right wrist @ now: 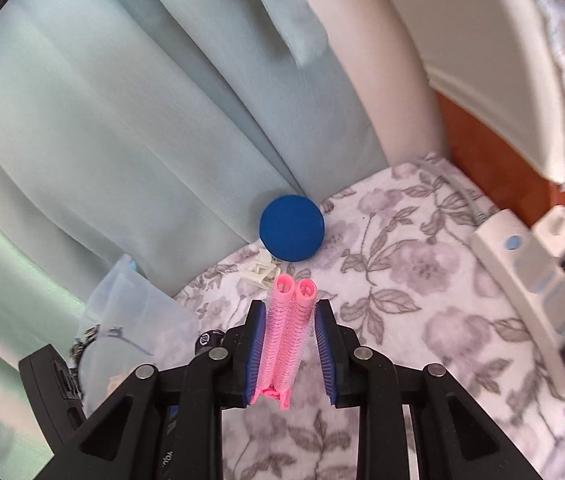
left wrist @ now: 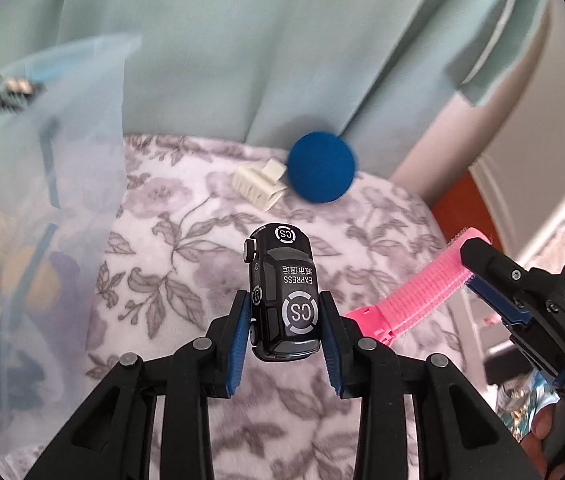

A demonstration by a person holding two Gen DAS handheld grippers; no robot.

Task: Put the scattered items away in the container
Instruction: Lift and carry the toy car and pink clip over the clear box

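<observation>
Floral blanket (left wrist: 282, 420) by curtain; left gripper (left wrist: 285, 326) clamps toy car (left wrist: 284, 292), rigid, slippery; right gripper (right wrist: 288, 350) clamps pink roller clip (right wrist: 286, 328), light, springy.

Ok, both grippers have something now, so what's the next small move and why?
Probably carry the left gripper, shut on the toy car, over to the clear container at its left and release it there. The right gripper already grips the pink hair roller and can follow. The blue ball and white clip still lie on the floral cloth.

Soft, even daylight, faint shadows; fisheye bending and dark vignette at edges, slight motion blur.
</observation>
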